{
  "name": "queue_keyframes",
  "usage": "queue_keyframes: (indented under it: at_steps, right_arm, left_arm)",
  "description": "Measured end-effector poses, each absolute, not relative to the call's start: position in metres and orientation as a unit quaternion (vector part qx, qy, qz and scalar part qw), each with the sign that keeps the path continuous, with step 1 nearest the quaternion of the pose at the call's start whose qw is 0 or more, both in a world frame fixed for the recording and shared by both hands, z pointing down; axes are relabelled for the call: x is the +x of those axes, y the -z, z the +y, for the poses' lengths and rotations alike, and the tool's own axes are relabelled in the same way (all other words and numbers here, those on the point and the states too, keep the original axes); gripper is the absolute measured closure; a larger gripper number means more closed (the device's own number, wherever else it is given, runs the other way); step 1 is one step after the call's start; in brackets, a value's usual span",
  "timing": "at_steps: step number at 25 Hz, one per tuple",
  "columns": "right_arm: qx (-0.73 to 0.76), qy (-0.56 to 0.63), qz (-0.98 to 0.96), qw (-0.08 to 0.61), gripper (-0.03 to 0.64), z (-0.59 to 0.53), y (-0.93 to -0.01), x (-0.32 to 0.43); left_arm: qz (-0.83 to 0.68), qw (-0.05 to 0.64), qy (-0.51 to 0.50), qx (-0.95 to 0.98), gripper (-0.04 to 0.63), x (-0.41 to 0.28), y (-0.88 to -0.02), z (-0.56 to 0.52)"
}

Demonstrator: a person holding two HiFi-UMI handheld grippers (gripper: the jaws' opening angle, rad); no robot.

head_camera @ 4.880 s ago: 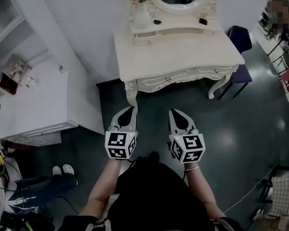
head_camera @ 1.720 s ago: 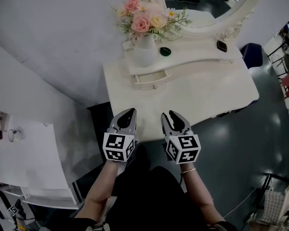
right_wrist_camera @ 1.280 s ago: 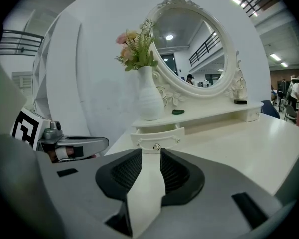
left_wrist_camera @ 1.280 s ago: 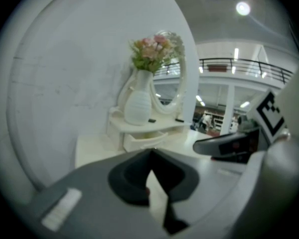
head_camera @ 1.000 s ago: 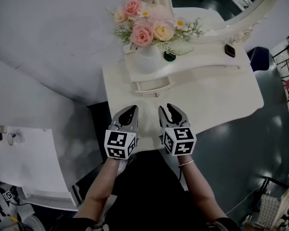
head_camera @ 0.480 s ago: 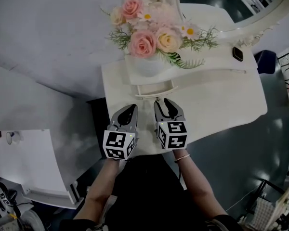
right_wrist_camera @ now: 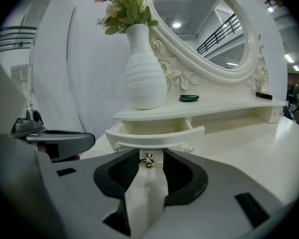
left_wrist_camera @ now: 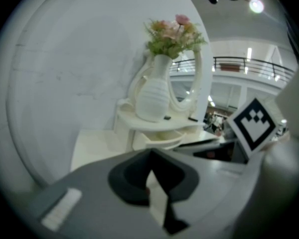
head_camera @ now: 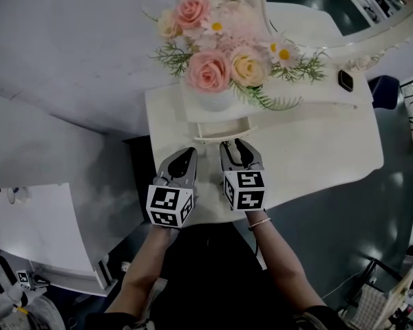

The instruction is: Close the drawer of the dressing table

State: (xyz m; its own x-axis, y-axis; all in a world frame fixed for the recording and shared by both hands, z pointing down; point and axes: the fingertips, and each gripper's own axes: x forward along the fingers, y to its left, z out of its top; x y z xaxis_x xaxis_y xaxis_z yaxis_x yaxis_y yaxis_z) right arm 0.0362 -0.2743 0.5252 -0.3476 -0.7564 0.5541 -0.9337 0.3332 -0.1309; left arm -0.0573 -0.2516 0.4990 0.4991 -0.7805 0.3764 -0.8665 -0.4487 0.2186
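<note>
A small white drawer [head_camera: 224, 130] stands pulled out under the dressing table's raised shelf, showing its hollow inside in the right gripper view [right_wrist_camera: 154, 132]. My right gripper [head_camera: 239, 147] hovers over the tabletop just in front of it. Its jaws are opening [right_wrist_camera: 152, 156], and the drawer's gold knob [right_wrist_camera: 148, 160] shows in the gap between the tips with neither pad pressing on it. My left gripper [head_camera: 182, 159] hangs beside it to the left, shut and empty [left_wrist_camera: 150, 156], with the drawer [left_wrist_camera: 162, 139] ahead and to its right.
A white ribbed vase [right_wrist_camera: 145, 73] with pink and cream flowers [head_camera: 220, 53] stands on the shelf above the drawer. A green dish [right_wrist_camera: 189, 98] lies beside it, and a small black thing [head_camera: 345, 80] further right. An oval mirror [right_wrist_camera: 209, 24] rises behind. A white cabinet [head_camera: 41, 232] stands at the left.
The person has walked up to the dressing table. Over the last second the right gripper moved forward and left to the drawer front and its jaws widened; the left gripper edged forward.
</note>
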Motion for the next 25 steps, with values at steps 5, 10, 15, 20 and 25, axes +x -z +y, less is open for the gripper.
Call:
queue_keyframes:
  at_steps: [5, 10, 15, 20, 25]
  right_arm:
    - [0.536, -0.214, -0.791, 0.205, 0.492, -0.276, -0.525, 0.036]
    - [0.534, -0.211, -0.793, 0.205, 0.492, -0.281, -0.526, 0.035]
    - [0.532, -0.21, -0.794, 0.205, 0.492, -0.286, -0.526, 0.032]
    - [0.532, -0.204, -0.796, 0.206, 0.487, -0.294, -0.526, 0.029]
    - [0.531, -0.2, -0.797, 0.208, 0.482, -0.301, -0.526, 0.027]
  left_arm:
    - [-0.489, 0.198, -0.11, 0.842, 0.588, -0.056, -0.501, -0.254]
    - [-0.491, 0.2, -0.109, 0.841, 0.588, -0.055, -0.501, -0.255]
    - [-0.494, 0.201, -0.109, 0.839, 0.588, -0.055, -0.502, -0.255]
    - [-0.498, 0.203, -0.11, 0.836, 0.588, -0.058, -0.503, -0.255]
    - [-0.501, 0.203, -0.11, 0.834, 0.588, -0.062, -0.503, -0.256]
